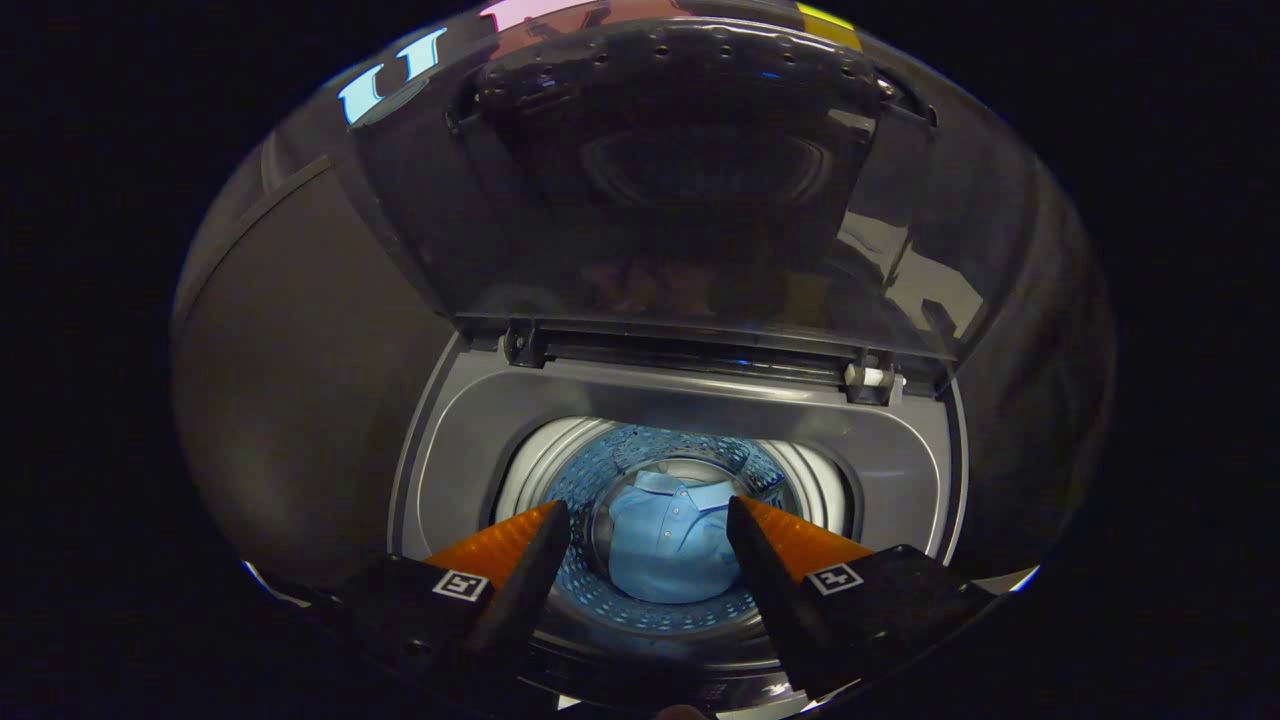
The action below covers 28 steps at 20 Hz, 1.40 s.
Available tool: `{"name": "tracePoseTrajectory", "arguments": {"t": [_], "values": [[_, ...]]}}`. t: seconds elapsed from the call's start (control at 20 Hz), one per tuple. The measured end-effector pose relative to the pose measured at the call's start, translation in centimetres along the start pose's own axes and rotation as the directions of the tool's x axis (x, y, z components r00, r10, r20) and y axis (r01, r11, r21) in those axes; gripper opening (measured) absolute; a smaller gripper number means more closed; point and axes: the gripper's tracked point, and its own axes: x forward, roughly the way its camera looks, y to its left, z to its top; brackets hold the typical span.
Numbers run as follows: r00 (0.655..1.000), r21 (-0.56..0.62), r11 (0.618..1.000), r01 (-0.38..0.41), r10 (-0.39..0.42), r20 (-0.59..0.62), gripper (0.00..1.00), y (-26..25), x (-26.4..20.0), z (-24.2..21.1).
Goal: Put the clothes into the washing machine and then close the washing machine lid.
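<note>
A folded light blue shirt (665, 545) lies at the bottom of the perforated drum (620, 470) of a top-loading washing machine (470, 450). The dark lid (680, 180) stands raised and upright behind the opening, hinged at the back rim. My gripper (648, 512) hovers above the drum opening and is open, with nothing between its fingers. The shirt shows through the gap between them, well below the tips.
The grey rim of the tub opening (900, 460) surrounds the drum. Two lid hinges (525, 345) sit at the back of the opening. A dark wall panel (290, 380) stands to the left of the machine.
</note>
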Motion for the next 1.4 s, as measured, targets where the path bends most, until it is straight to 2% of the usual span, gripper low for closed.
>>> {"name": "tracePoseTrajectory", "arguments": {"t": [0.25, 0.4, 0.55, 0.65, 0.75, 0.95, 1.0, 1.15, 1.3, 1.4], "values": [[0.994, -0.017, 1.000, 0.001, 0.001, 0.106, 0.99, 0.1, -1.7, 2.1], [0.979, -0.061, 0.997, 0.042, -0.029, 0.202, 0.99, -0.1, -3.4, 4.5], [0.978, -0.057, 0.998, -0.035, 0.046, 0.206, 0.99, 2.1, -4.6, 5.0], [0.965, -0.087, 0.995, -0.041, 0.062, 0.256, 0.99, 2.8, -6.2, 6.4], [0.934, -0.128, 0.991, -0.043, 0.085, 0.347, 0.99, 3.7, -8.8, 8.7], [0.801, -0.203, 0.979, -0.009, 0.128, 0.585, 0.99, 5.2, -14.1, 15.0], [0.786, -0.214, 0.977, -0.009, 0.139, 0.602, 0.98, 5.6, -15.5, 15.7], [0.779, -0.220, 0.975, -0.022, 0.154, 0.608, 0.99, 6.2, -17.0, 16.3], [0.783, -0.207, 0.978, -0.013, 0.139, 0.607, 0.98, 5.9, -16.5, 16.8], [0.772, -0.184, 0.983, -0.011, 0.126, 0.622, 0.98, 5.6, -16.5, 17.7]]}}
